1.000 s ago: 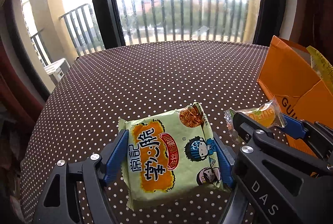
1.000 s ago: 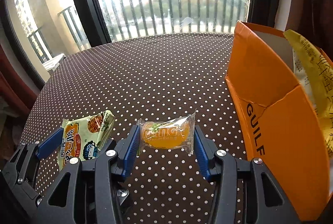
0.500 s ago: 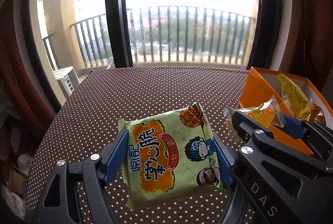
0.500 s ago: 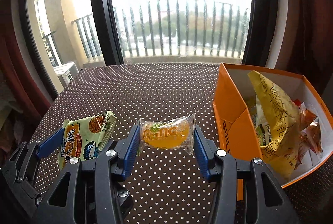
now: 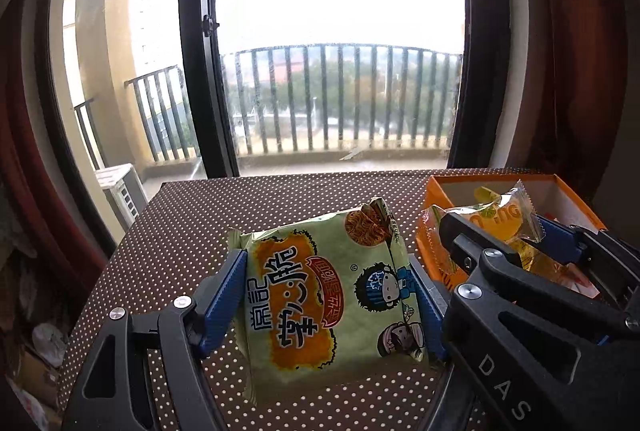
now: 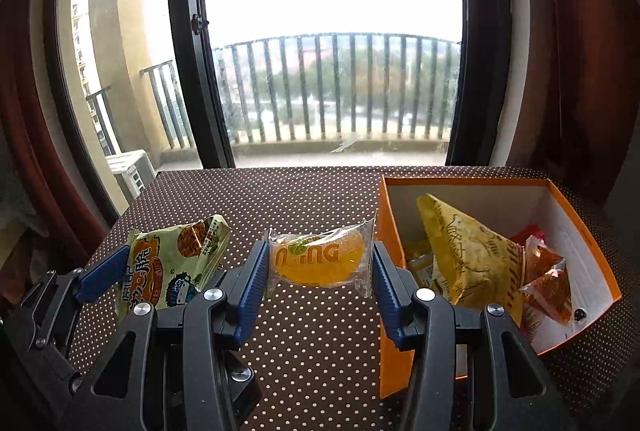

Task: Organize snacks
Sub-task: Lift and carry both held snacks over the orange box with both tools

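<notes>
Left wrist view: the left hand-held gripper (image 5: 328, 287) is clamping the green noodle snack packet (image 5: 332, 291) by its two side edges between the blue pads (image 5: 224, 291), carrying it tilted above the dotted tabletop (image 5: 192, 231). At 3 o'clock from the packet, the right hand-held gripper (image 5: 500, 227) is gripping the orange jelly pouch (image 5: 500, 219) in front of the orange box (image 5: 568, 191)

Right wrist view: at 9 o'clock the noodle packet is showing again, pinched in the left tool. At centre the right hand-held gripper (image 6: 320, 263) is squeezing the jelly pouch (image 6: 320, 259) across its width, lifted off the tabletop (image 6: 304, 199). At 3 o'clock, just beside the right pad, the open orange box (image 6: 392, 215) is sitting on the tabletop, holding a yellow bag (image 6: 468, 255) leaning upright and an orange-red wrapped snack (image 6: 548, 287) at its right
</notes>
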